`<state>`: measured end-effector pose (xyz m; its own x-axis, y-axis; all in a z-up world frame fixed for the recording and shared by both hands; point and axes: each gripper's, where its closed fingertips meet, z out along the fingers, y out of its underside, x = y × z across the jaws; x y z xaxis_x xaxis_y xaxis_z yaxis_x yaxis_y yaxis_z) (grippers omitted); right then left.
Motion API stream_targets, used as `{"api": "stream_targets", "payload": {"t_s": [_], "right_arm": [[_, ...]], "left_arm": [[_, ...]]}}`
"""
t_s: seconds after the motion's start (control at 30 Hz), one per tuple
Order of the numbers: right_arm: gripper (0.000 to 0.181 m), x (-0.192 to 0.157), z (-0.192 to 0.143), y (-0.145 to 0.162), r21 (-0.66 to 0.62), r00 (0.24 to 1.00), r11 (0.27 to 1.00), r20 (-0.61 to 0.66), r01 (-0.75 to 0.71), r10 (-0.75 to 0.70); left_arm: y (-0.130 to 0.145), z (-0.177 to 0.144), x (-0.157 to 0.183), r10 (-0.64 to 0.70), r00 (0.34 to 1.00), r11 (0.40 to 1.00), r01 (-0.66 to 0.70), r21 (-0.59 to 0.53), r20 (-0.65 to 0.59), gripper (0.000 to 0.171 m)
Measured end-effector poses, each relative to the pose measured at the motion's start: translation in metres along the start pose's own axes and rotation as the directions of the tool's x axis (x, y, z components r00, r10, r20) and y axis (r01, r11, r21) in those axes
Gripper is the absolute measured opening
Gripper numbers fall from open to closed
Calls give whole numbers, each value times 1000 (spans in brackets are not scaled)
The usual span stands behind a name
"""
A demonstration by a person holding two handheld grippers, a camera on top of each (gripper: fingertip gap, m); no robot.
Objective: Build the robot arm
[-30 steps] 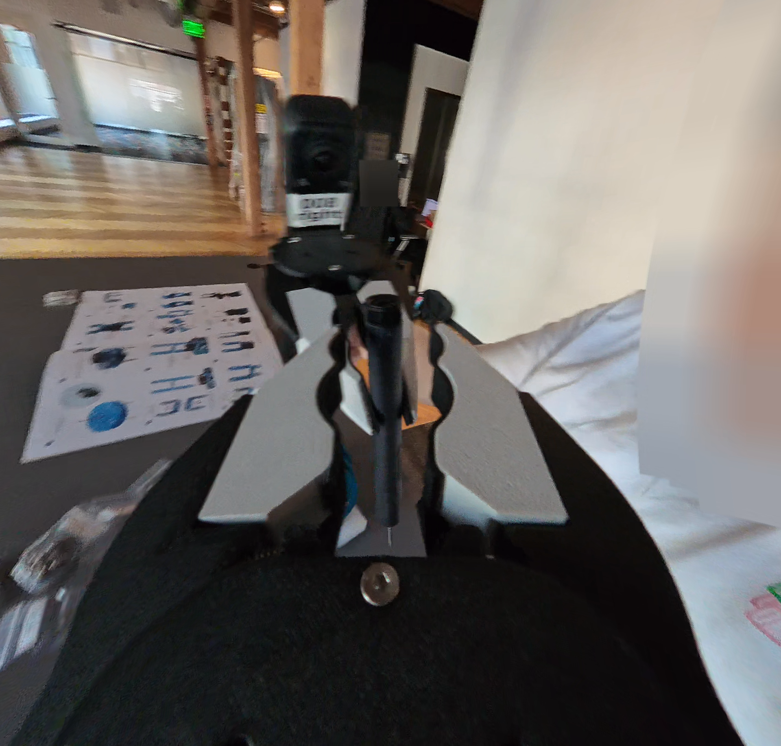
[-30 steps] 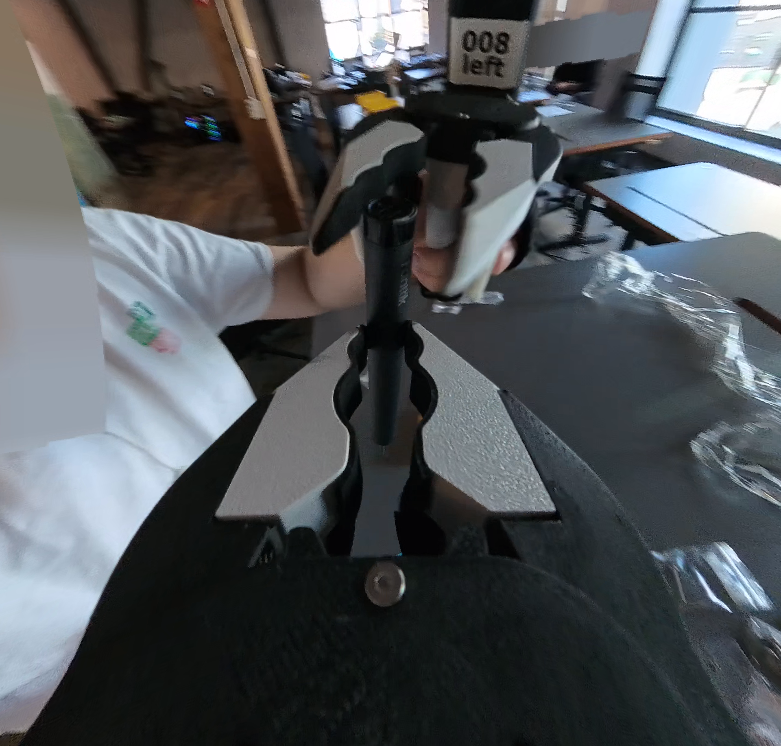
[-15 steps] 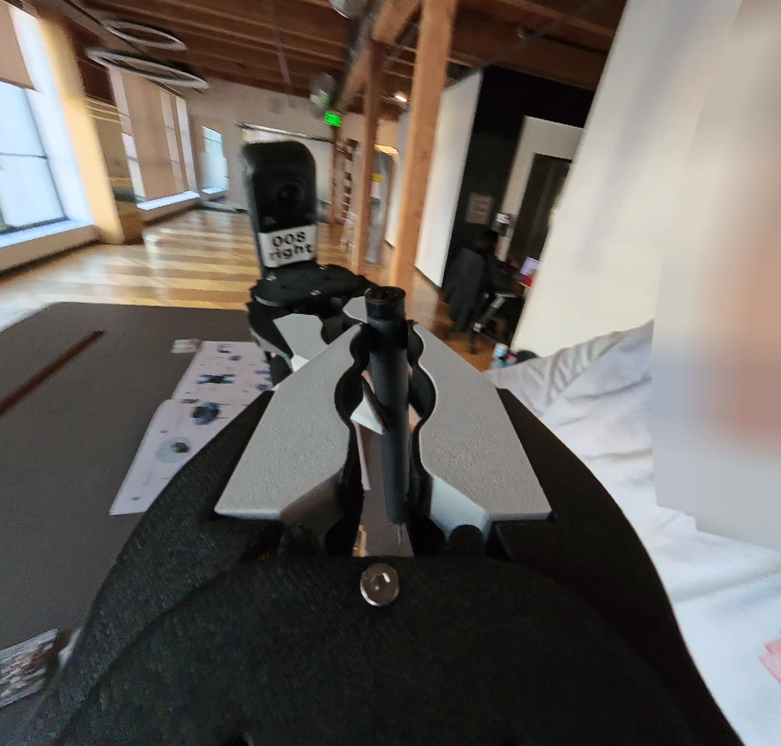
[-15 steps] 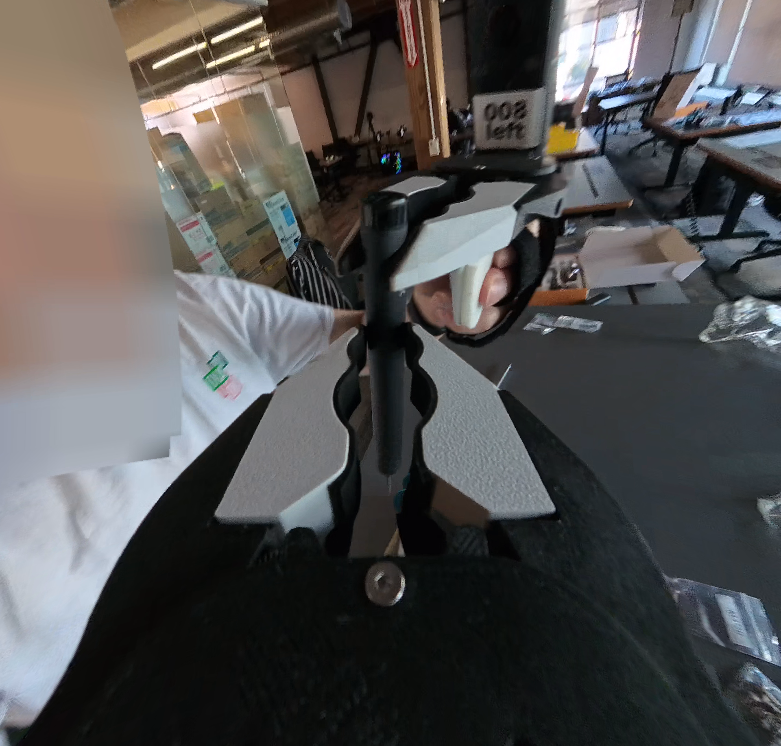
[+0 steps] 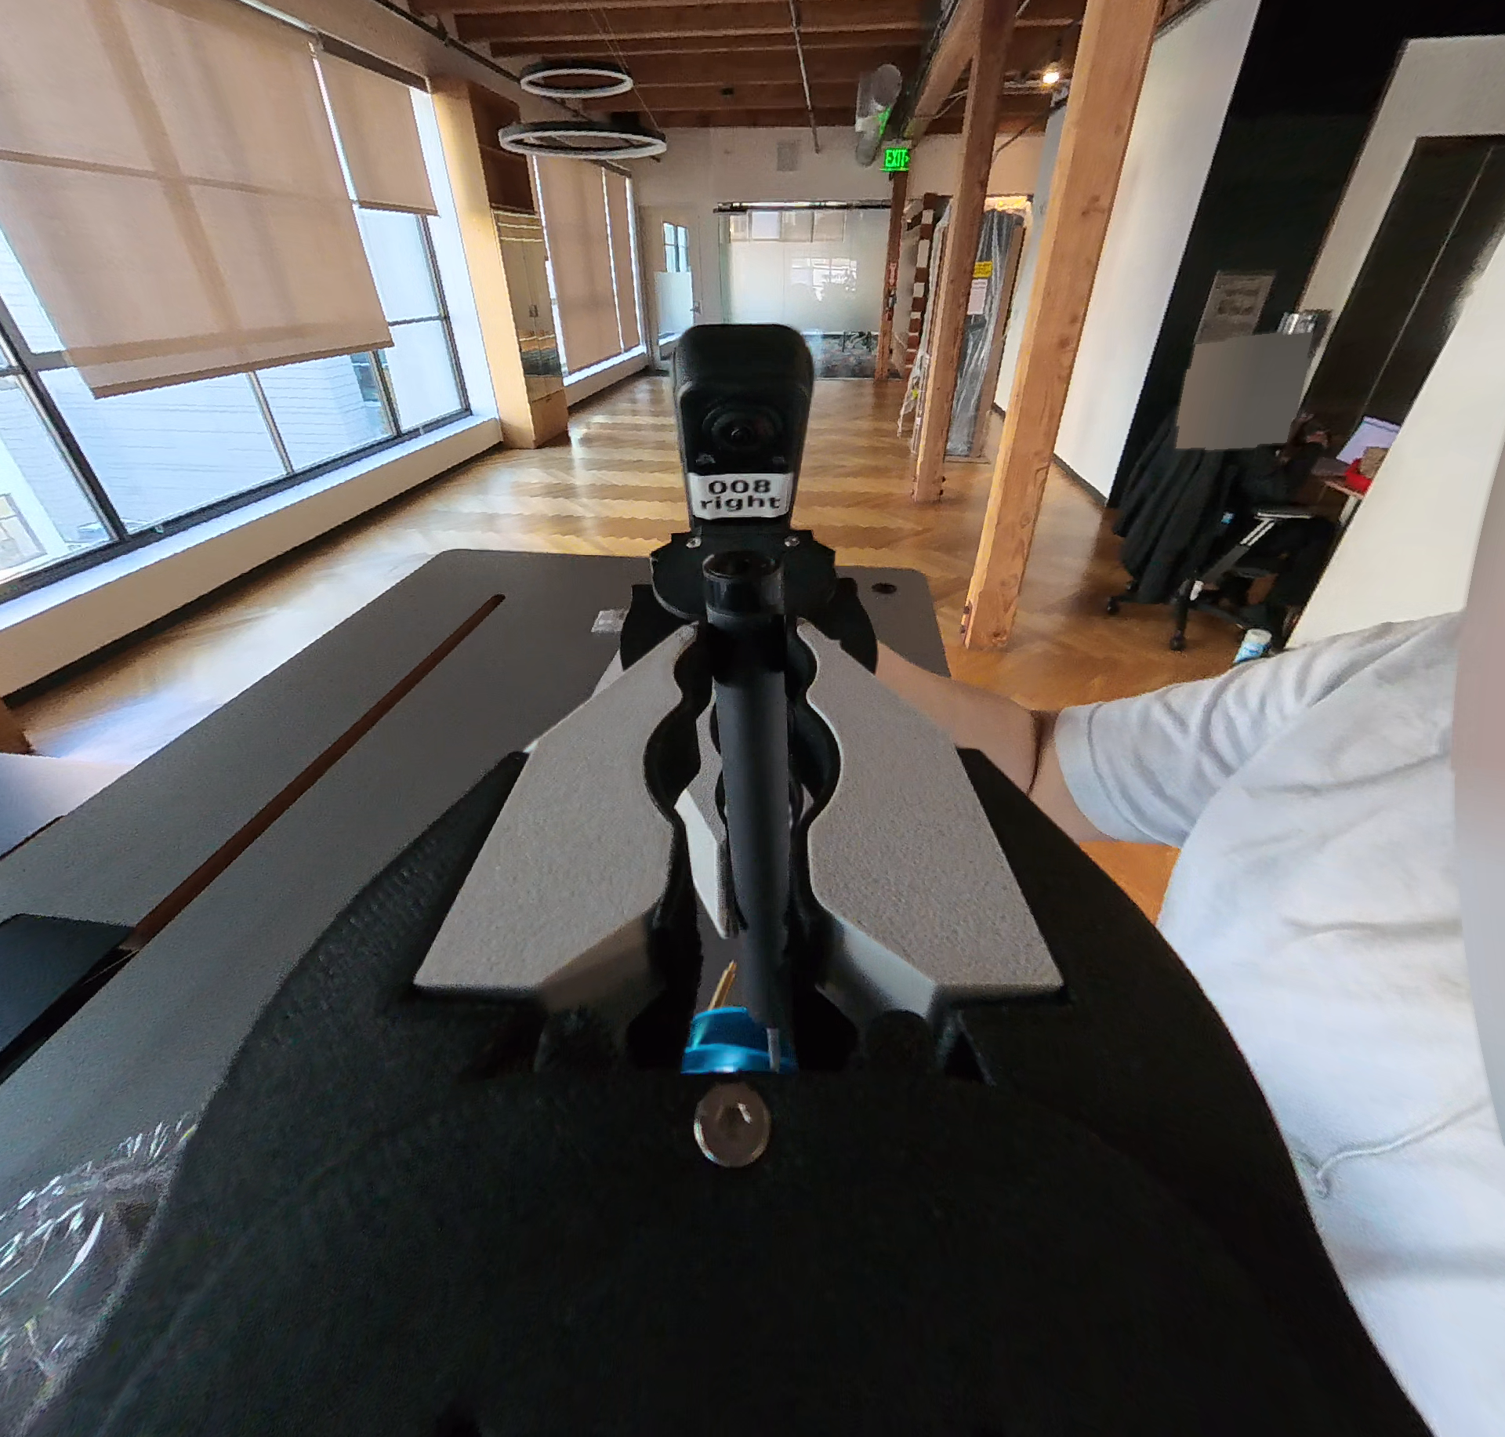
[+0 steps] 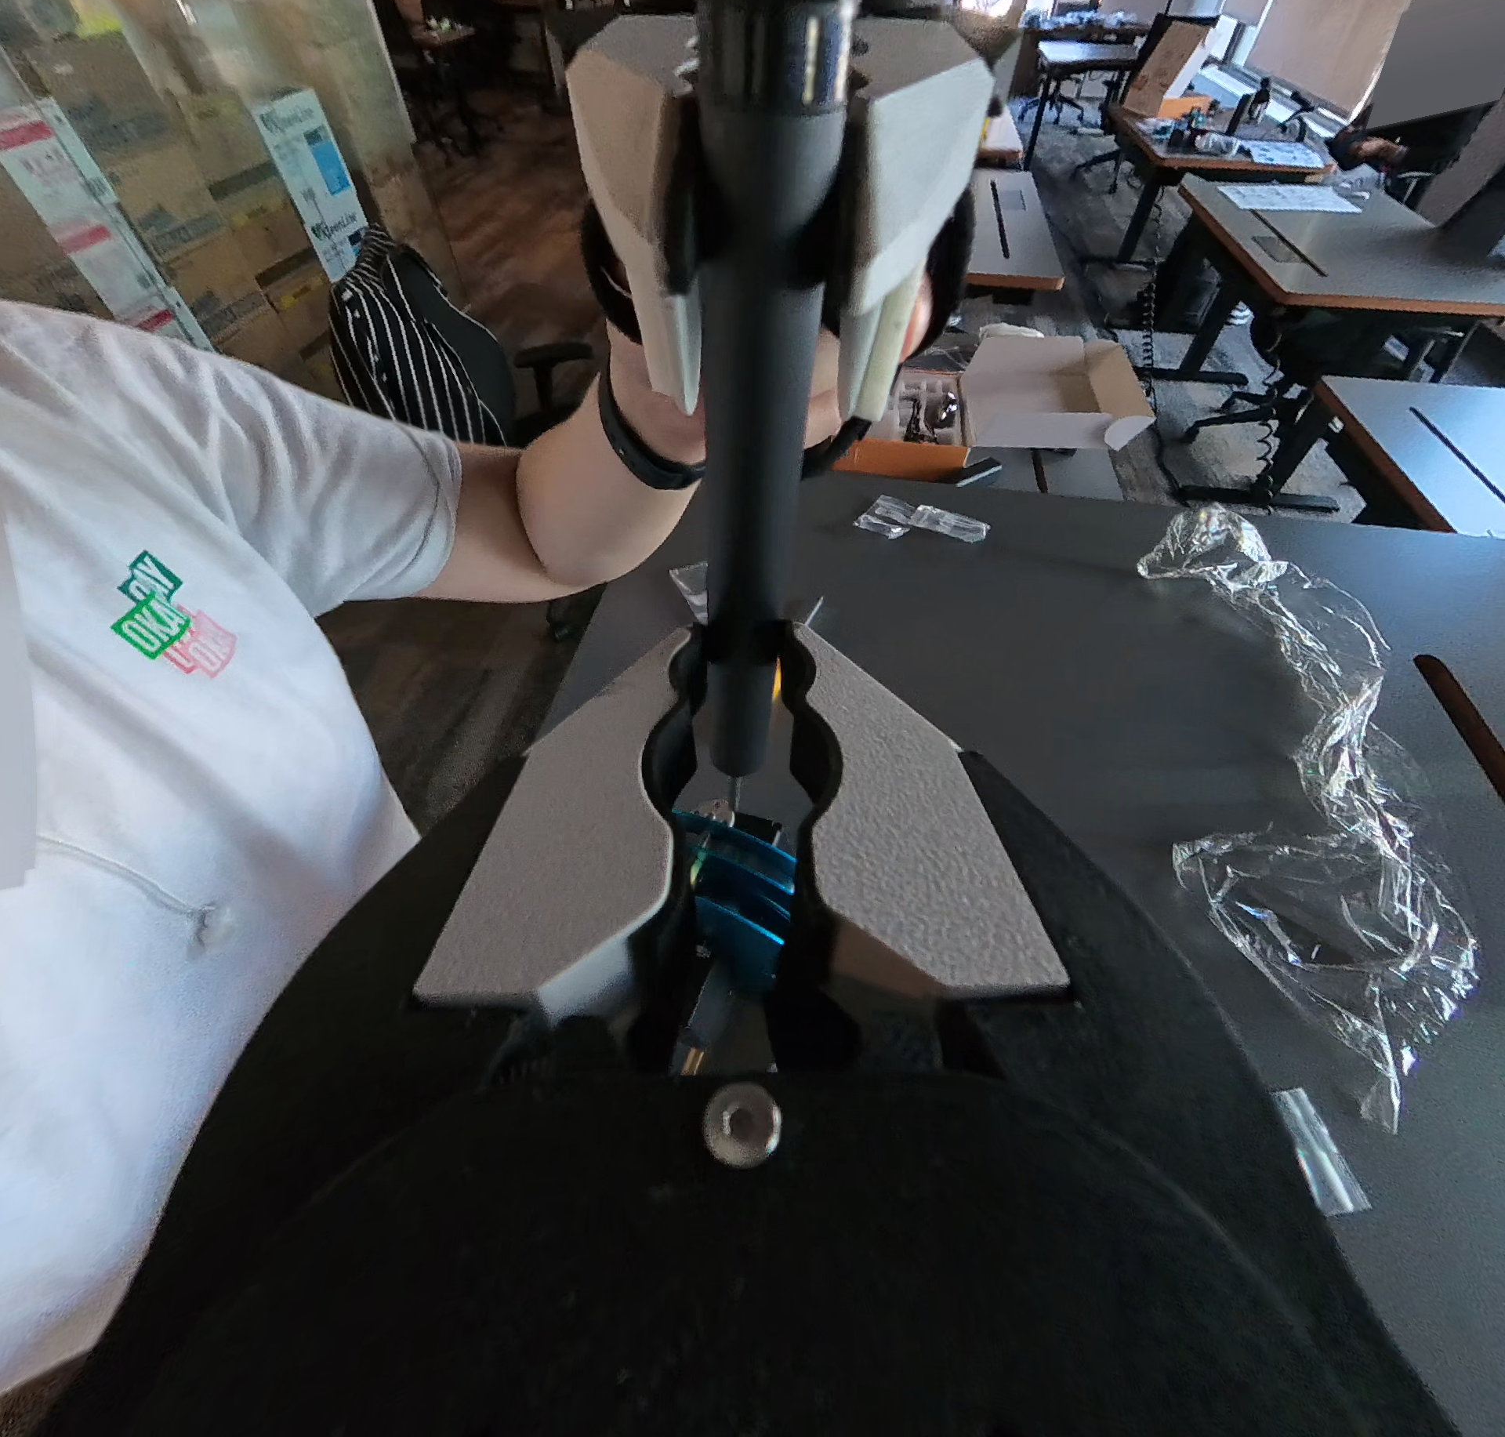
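A dark table (image 6: 1099, 648) fills the lower part of both views, in a large office room with wooden posts and a wood floor. A person in a white shirt (image 6: 204, 665) stands at the table edge and holds both tools.

The left gripper (image 5: 745, 657) and the right gripper (image 6: 737, 648) face each other, tip to tip. Between them runs one thin black rod (image 6: 745, 437), like a small screwdriver. Both grippers are closed on it: the right one pinches the lower part of the rod near its thin metal point, and the left one clamps the thicker part higher up. In the left wrist view the rod (image 5: 753, 811) lies along the narrow gap between the grey fingers (image 5: 570, 844), and the camera of the other gripper shows just behind its end.

Under the rod's point, low between the fingers, sits a small blue finned part (image 6: 737, 901); whether the point touches it cannot be told.

On the table to the right lies crumpled clear plastic film (image 6: 1336, 787), and farther away a small clear bag (image 6: 920, 518).
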<state>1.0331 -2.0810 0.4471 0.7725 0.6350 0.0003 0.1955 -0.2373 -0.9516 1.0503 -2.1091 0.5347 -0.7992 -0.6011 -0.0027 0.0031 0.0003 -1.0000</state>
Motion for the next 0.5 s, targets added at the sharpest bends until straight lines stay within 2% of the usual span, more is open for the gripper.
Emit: {"api": "stream_targets", "payload": {"t_s": [0.27, 0.4, 0.5], "right_arm": [[18, 7, 21, 7, -78, 995, 995, -77, 58, -64], [18, 4, 23, 8, -97, 996, 993, -48, 67, -72], [17, 1, 20, 9, -64, 1000, 998, 18, 6, -4]], "left_arm": [[8, -22, -6, -36, 999, 999, 37, 37, -21, 14], [4, -23, -6, -59, 994, 996, 64, 56, -88, 14], [3, -23, -5, -57, 990, 995, 67, 75, -132, 15]]}}
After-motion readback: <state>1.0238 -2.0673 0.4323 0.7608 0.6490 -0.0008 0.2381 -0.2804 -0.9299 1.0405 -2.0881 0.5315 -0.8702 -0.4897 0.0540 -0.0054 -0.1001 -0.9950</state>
